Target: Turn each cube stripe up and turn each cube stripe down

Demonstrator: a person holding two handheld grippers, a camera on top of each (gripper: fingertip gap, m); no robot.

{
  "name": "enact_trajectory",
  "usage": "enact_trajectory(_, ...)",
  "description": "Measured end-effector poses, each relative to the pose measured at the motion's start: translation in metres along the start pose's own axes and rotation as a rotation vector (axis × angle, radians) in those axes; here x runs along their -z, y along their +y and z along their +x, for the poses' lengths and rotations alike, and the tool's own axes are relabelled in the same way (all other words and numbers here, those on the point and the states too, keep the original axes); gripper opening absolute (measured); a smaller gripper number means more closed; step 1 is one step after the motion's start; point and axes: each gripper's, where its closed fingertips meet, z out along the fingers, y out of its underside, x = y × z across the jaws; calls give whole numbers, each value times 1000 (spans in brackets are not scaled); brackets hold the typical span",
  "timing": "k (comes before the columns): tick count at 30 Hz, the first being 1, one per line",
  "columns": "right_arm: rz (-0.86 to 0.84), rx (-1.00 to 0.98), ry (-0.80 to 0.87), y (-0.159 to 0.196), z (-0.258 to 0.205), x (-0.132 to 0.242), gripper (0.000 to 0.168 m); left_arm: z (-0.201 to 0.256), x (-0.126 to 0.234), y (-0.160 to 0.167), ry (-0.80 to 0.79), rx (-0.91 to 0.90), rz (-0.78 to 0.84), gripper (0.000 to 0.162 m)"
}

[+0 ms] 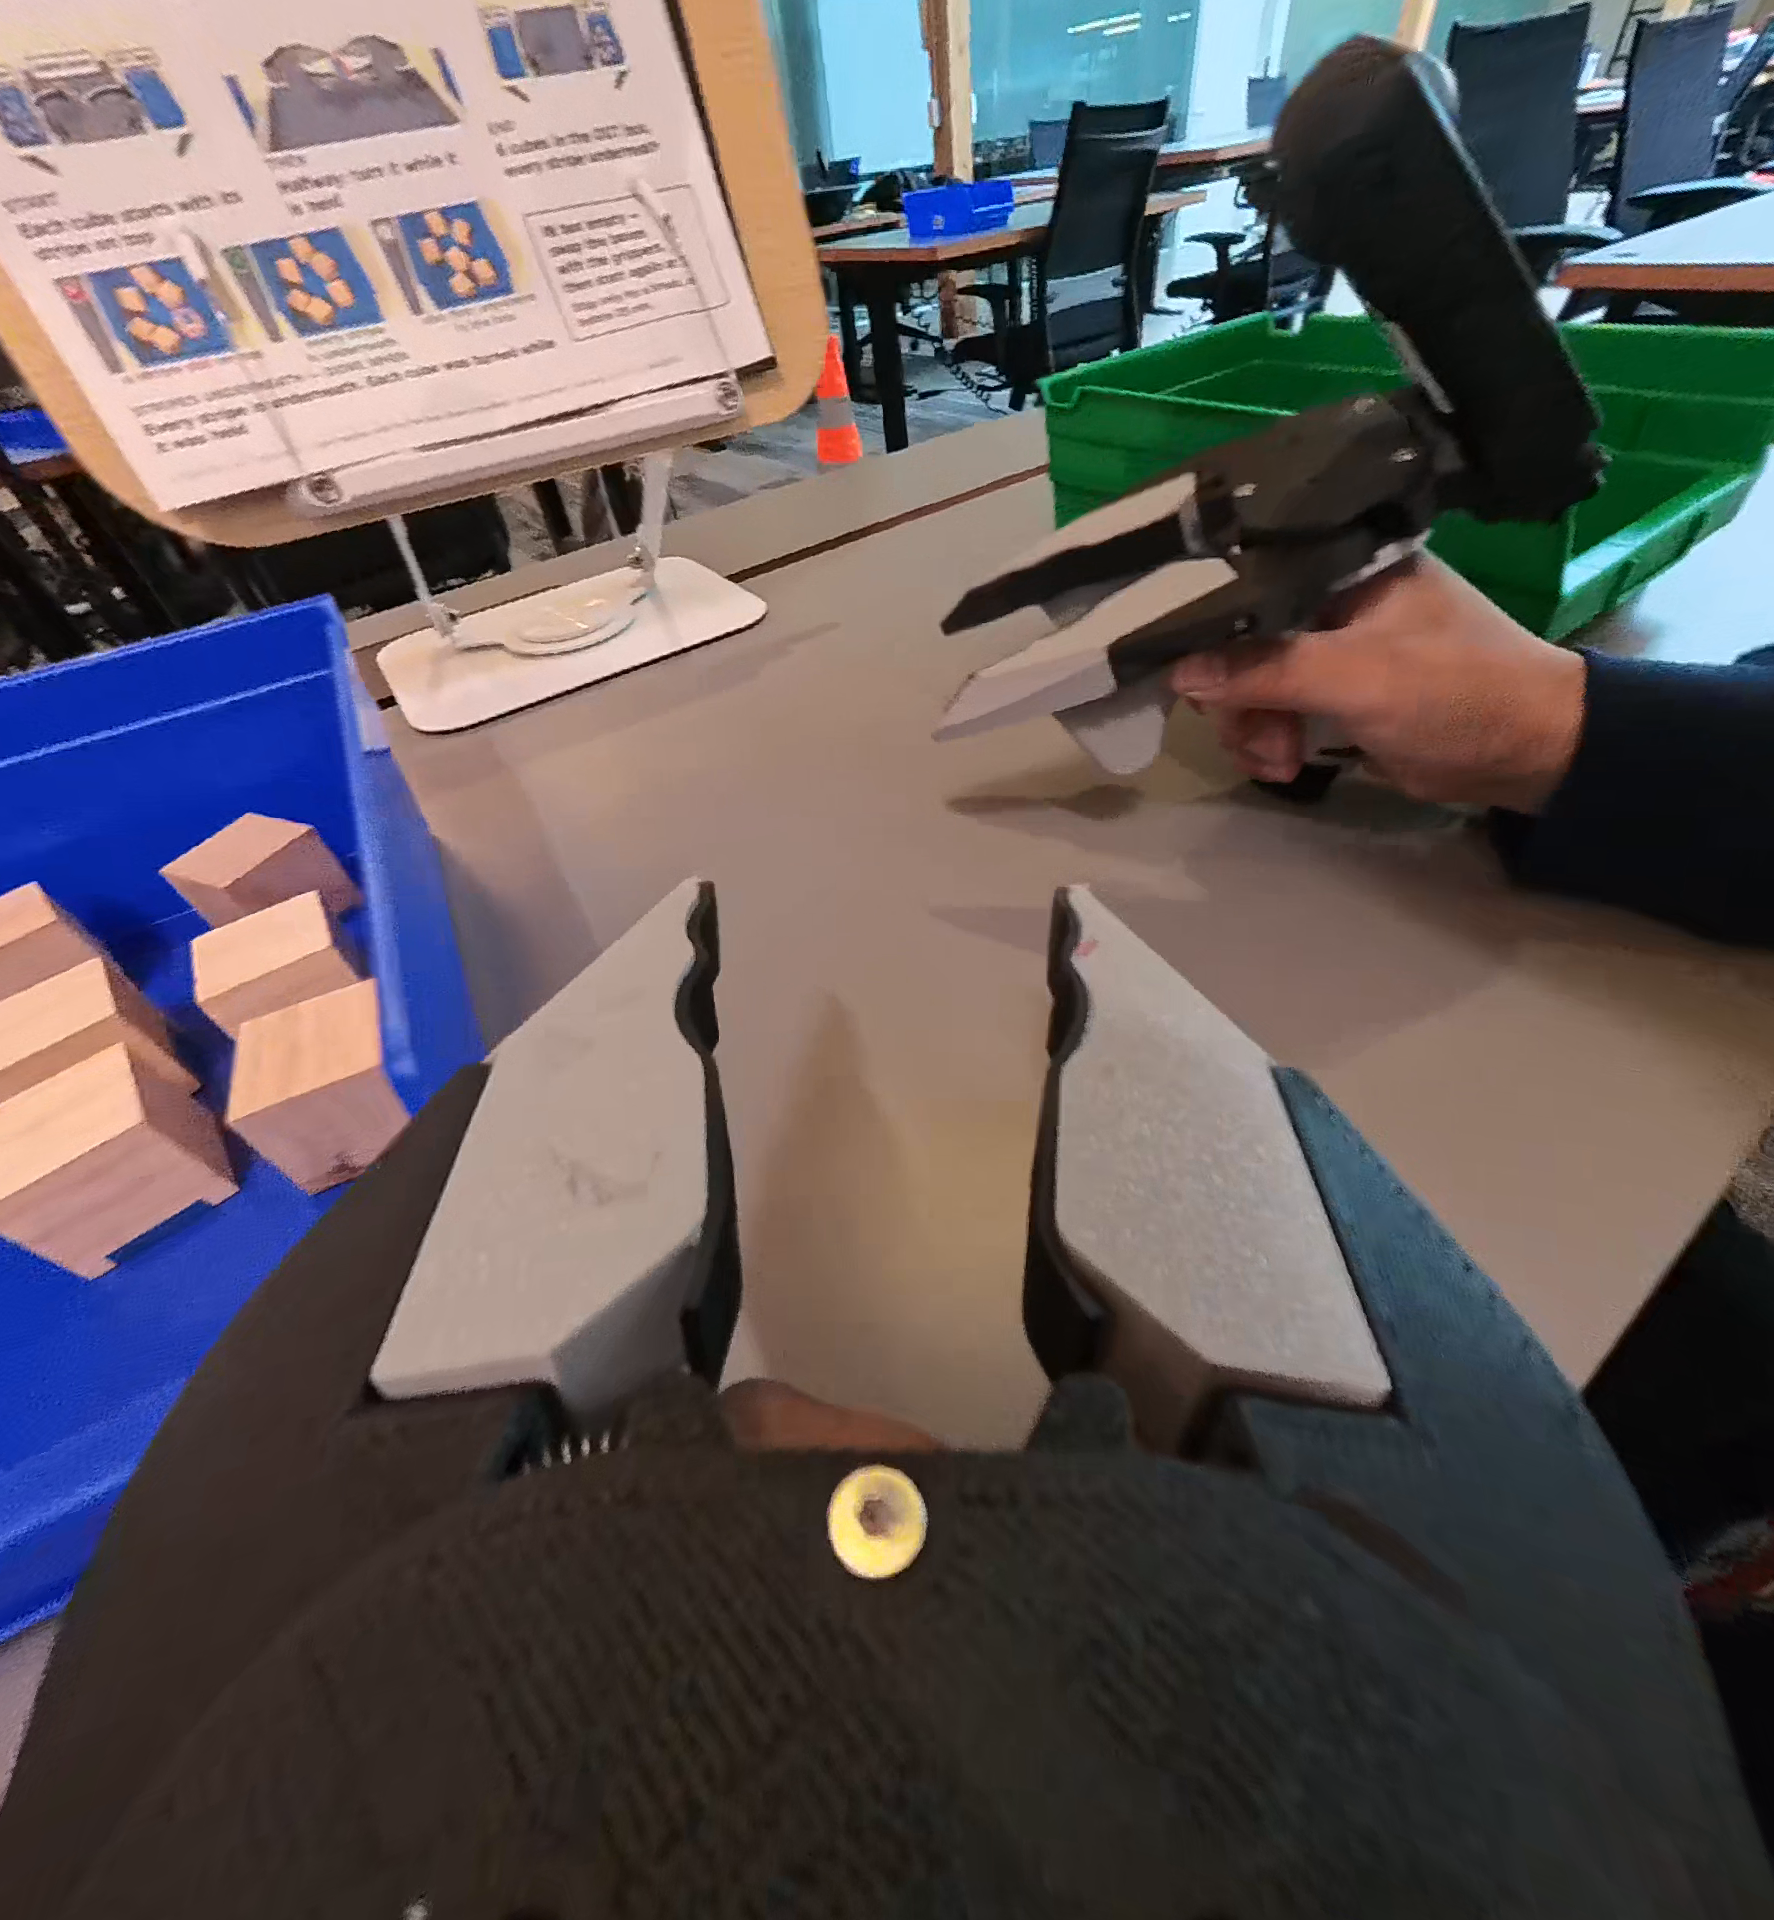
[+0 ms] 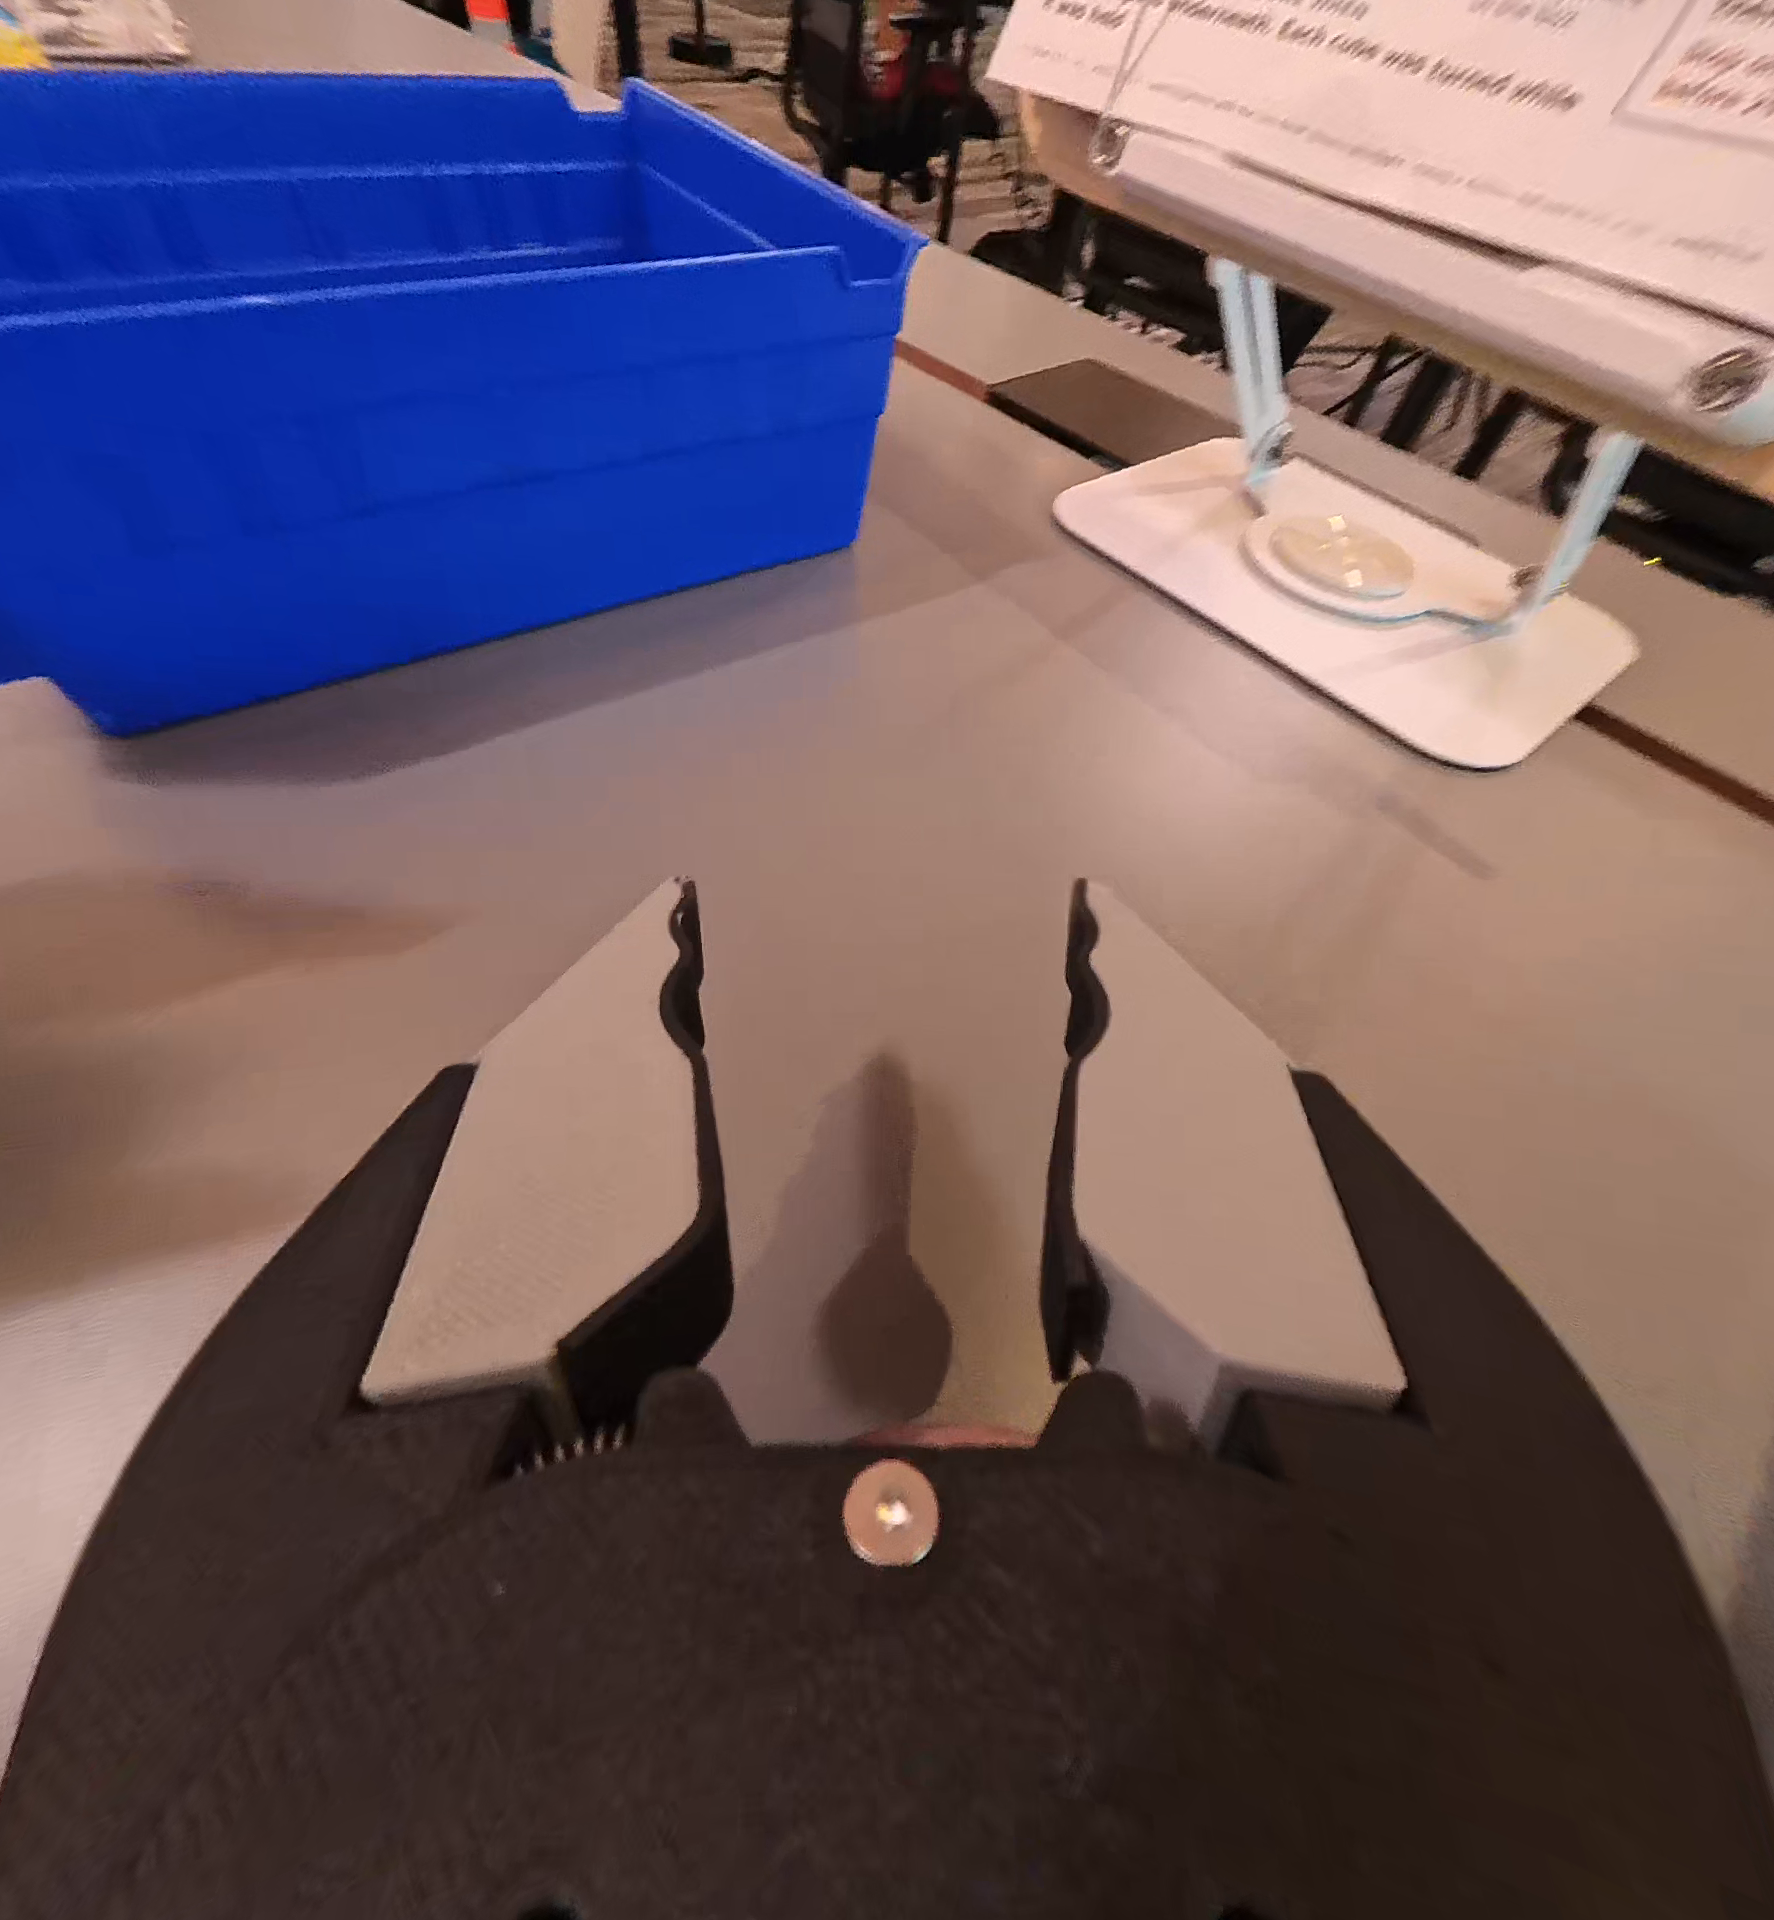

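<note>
Grey table, blue bin, seemingly unstriped cubes, office beyond.

The cubes are pale, bare wood with fine grain, matt. They sit in a blue bin of smooth, glossy plastic; the green bin looks the same plastic. The bench is a smooth grey laminate with a soft sheen that mirrors shapes faintly. The left gripper has a black, ridged, printed-looking plastic body, matt grey fingers with a grainy face, and a brassy metal screw. The right gripper's screw is bright metal. The sheet is matt paper on a white stand.
</note>
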Motion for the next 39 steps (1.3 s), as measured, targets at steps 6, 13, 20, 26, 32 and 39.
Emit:
enact_trajectory(6,-43,30,-75,8,-22,-1,70,-16,-3,10,9,68,-17,61)
enact_trajectory(13,-30,96,-42,6,-23,-1,69,-20,1,-20,94,122,91,61)
enact_trajectory(20,-2,-13,-76,2,-19,3,69,-15,-6,-7,64,115,26,64)
enact_trajectory(26,10,-3,-59,0,-19,7,68,4,-4,4,24,-4,-63,62)
enact_trajectory(32,-13,52,-52,4,-25,10,69,-9,12,-6,-34,-99,-94,47)
enact_trajectory(39,-48,106,-87,8,-45,7,71,-134,33,-19,-247,-59,-226,58)
